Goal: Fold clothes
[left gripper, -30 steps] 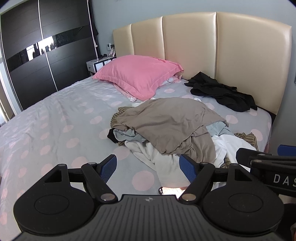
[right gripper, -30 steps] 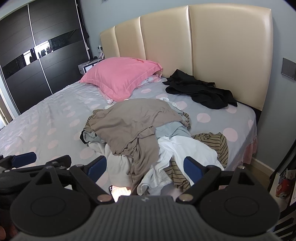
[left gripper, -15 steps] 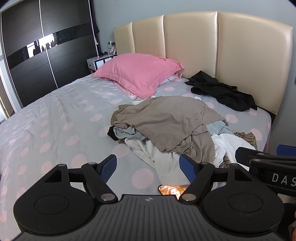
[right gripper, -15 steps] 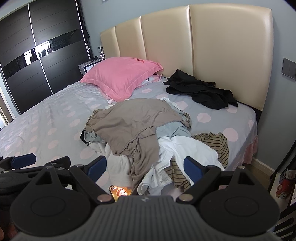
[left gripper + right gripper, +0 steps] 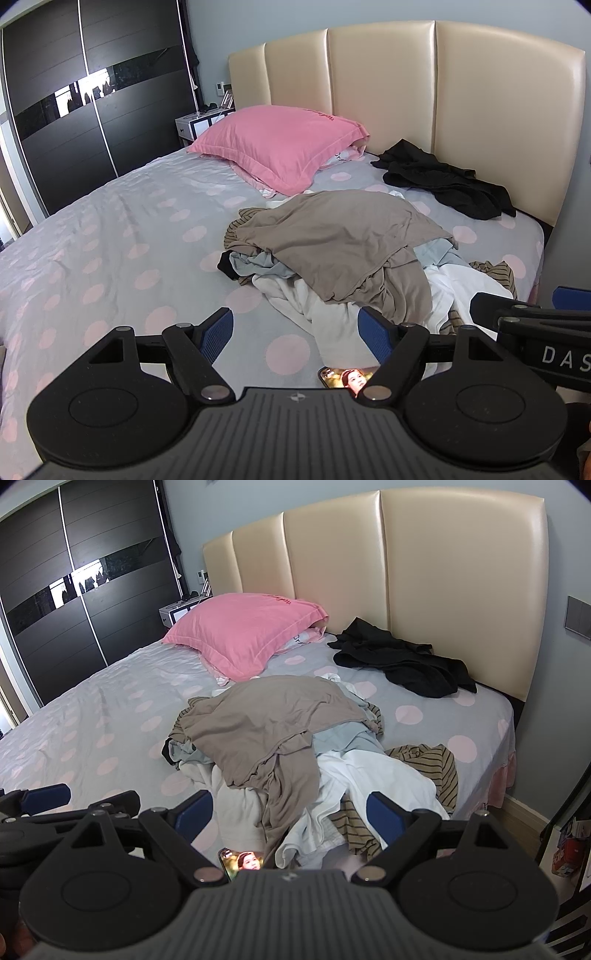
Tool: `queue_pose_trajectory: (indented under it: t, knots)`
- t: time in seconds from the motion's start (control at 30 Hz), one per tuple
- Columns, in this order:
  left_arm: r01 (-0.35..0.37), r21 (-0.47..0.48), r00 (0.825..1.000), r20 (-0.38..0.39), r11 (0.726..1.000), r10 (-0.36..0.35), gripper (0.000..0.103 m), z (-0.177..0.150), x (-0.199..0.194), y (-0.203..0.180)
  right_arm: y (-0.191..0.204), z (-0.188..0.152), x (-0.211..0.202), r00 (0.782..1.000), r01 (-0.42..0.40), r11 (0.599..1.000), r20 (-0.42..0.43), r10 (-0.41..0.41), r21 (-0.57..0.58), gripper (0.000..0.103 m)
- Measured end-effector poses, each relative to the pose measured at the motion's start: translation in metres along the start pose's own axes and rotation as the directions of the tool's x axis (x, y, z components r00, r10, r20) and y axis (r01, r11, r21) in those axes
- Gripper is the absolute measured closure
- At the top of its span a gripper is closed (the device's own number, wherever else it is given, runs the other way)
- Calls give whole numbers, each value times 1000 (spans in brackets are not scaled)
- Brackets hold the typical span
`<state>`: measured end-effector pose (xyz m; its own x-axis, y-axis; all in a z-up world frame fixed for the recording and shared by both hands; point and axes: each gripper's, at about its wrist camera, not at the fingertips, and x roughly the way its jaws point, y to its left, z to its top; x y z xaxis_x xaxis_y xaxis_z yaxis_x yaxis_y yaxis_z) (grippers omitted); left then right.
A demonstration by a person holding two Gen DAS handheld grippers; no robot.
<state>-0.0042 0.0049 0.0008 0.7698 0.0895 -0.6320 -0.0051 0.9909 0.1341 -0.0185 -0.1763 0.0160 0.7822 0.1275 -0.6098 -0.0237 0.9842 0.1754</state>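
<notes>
A heap of unfolded clothes lies on the bed, topped by a taupe shirt point(image 5: 332, 240) point(image 5: 266, 727) over white point(image 5: 373, 775), light blue and striped point(image 5: 436, 768) garments. A black garment point(image 5: 443, 181) point(image 5: 402, 661) lies apart near the headboard. My left gripper point(image 5: 295, 332) is open and empty, held above the bed's near edge short of the heap. My right gripper point(image 5: 290, 812) is open and empty, just before the heap's near end. Each gripper shows at the other view's edge.
A pink pillow point(image 5: 280, 147) rests at the head of the bed point(image 5: 110, 240) with its dotted grey sheet. A lit phone point(image 5: 347, 377) point(image 5: 242, 862) lies at the bed's near edge. Dark wardrobe doors point(image 5: 74, 110) stand left, a nightstand point(image 5: 195, 125) beyond.
Both grippers have drawn back and risen slightly, so more of the phone shows at the bed's near edge. The clothes have not moved.
</notes>
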Motion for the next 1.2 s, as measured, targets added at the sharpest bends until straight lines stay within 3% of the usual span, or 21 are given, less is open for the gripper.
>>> queue_pose_trajectory:
  t: [0.6,0.87,0.97,1.13,1.2]
  knots:
    - [10,9,1000,-2,1000,-10,29,2,0,1,0,1,-1,1000,-3,1000,-4,3,-8,12]
    - [69,3,997,-21,998,-69,29,9,20,6,-2,11,11,997,-54,997,-66,51,-50,12]
    - [104,19,994,-29,994,-104,29,13,39,4,-4,20,23,994,-63,995,-91,56,-78,14]
    - [165,50,986,-43,985,-163,30,20,71,0,-7,48,57,993,-61,988,-111,46,-139,28]
    - [189,62,981,-49,980,-186,32,23,84,-2,-10,58,77,991,-54,989,-125,36,-139,29]
